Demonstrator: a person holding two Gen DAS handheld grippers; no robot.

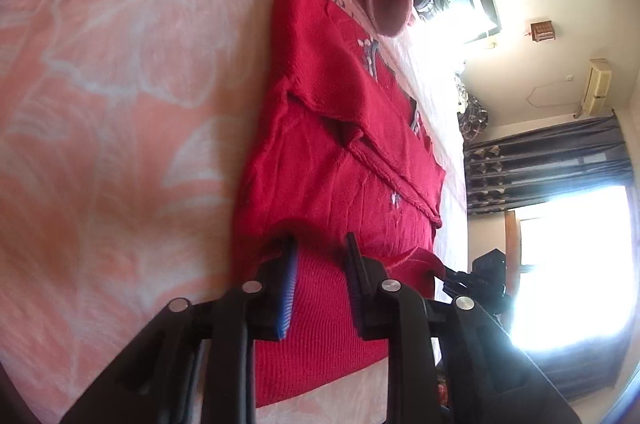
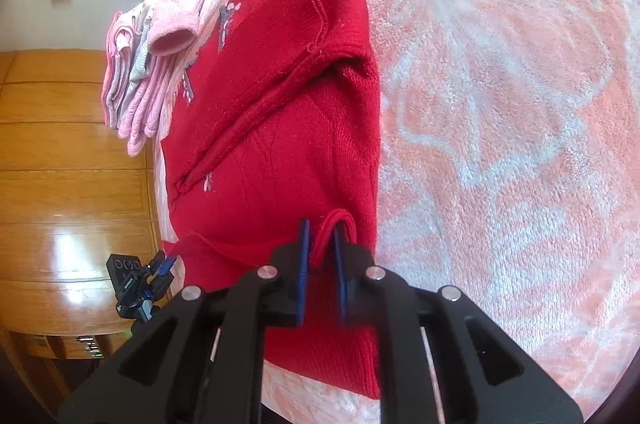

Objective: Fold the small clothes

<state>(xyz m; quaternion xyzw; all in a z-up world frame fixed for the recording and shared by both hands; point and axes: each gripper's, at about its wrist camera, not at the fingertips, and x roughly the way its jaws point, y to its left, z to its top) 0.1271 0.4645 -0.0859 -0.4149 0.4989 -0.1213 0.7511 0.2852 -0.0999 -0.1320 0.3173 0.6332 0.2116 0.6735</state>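
Observation:
A red knitted sweater [image 1: 340,144] lies on the pink bedspread [image 1: 120,104], its sleeves folded in over the body. My left gripper [image 1: 320,250] is at one corner of the ribbed hem [image 1: 320,304]. One finger is tucked under the fabric, and the thick hem fills the gap between the fingers. My right gripper [image 2: 321,240] is shut on a pinched fold of the hem [image 2: 332,220] at the other corner of the sweater [image 2: 288,104]. Each gripper shows small in the other's view: the right gripper [image 1: 452,278] and the left gripper [image 2: 160,266], each with a hem corner drawn up to it.
A stack of folded pink and striped clothes [image 2: 136,84] lies beyond the sweater's collar, with a pink sleeve cuff [image 1: 390,6] pointing this way. A wooden cabinet [image 2: 72,164] stands beside the bed. A curtained bright window [image 1: 560,224] and a wall air conditioner [image 1: 598,86] are behind.

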